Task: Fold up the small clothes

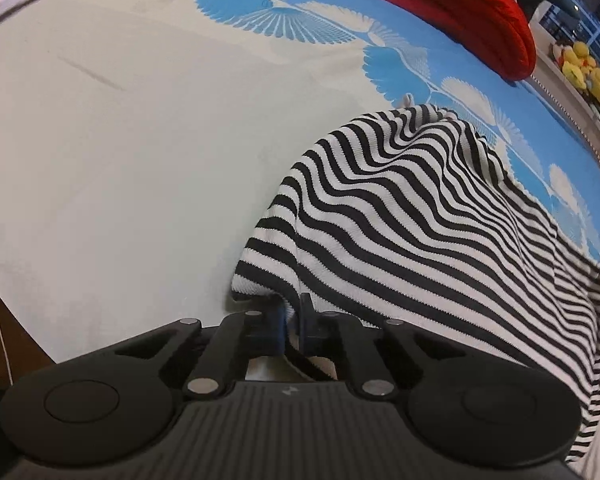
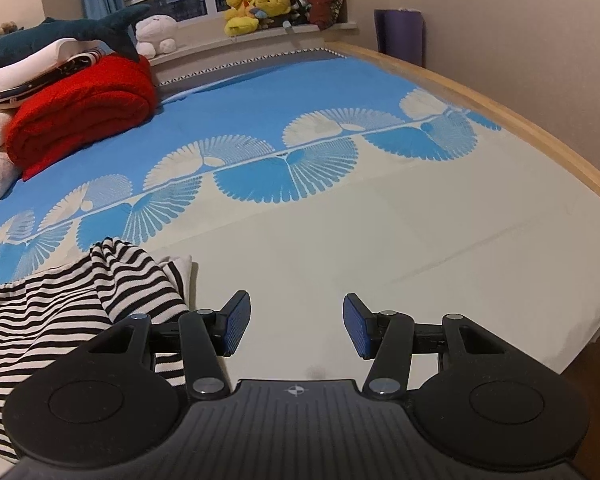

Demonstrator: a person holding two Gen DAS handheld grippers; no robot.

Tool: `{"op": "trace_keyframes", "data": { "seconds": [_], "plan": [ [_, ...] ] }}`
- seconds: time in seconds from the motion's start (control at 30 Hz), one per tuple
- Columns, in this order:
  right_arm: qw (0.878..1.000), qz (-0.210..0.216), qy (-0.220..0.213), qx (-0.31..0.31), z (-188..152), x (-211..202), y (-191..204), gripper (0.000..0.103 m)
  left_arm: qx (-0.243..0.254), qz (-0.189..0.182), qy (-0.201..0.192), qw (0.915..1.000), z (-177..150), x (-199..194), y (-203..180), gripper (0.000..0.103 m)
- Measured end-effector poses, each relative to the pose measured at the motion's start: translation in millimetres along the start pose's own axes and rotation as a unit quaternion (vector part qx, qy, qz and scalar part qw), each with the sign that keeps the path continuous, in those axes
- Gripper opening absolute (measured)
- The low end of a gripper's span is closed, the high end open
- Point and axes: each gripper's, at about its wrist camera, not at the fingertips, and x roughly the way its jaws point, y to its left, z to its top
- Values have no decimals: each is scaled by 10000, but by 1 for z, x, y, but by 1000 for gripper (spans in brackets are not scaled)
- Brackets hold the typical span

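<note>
A black-and-white striped garment (image 1: 420, 216) lies rumpled on the bed, draping up from its near edge toward the right in the left wrist view. My left gripper (image 1: 292, 320) is shut on the garment's near edge, with striped cloth pinched between the blue pads. In the right wrist view the same striped garment (image 2: 72, 312) sits at the lower left. My right gripper (image 2: 296, 326) stands open over bare cream sheet just right of the garment, with nothing between its fingers.
The bed sheet (image 2: 340, 240) is cream near me and blue with fan patterns farther back. A rolled red blanket (image 2: 80, 112) and folded bedding lie at the back left. Plush toys (image 2: 260, 8) line the windowsill. A wooden bed frame (image 2: 540, 128) runs along the right.
</note>
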Motion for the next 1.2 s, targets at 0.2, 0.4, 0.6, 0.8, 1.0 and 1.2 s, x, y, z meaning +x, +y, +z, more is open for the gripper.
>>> {"op": "trace_keyframes", "data": {
  "seconds": [0.2, 0.4, 0.6, 0.8, 1.0, 1.2],
  "plan": [
    [9999, 43, 125, 83, 0, 4, -4, 53, 215, 187, -86, 9996, -3, -2, -10, 5],
    [9990, -10, 369, 263, 0, 10, -14, 53, 374, 224, -130, 9990, 11, -15, -19, 5],
    [9972, -62, 674, 329, 1, 18, -23, 53, 977, 38, -663, 9930, 27, -65, -78, 4],
    [9971, 66, 583, 478, 8, 14, -38, 53, 2357, -605, -1470, 9587, -10, -129, -211, 3],
    [9959, 23, 523, 734, 10, 11, -59, 53, 3874, -1506, -1646, 8945, -132, -137, -344, 4],
    [9958, 96, 397, 819, 12, 9, -75, 53, 4868, -2095, 106, 8480, -219, -77, -387, 13]
  ]
}}
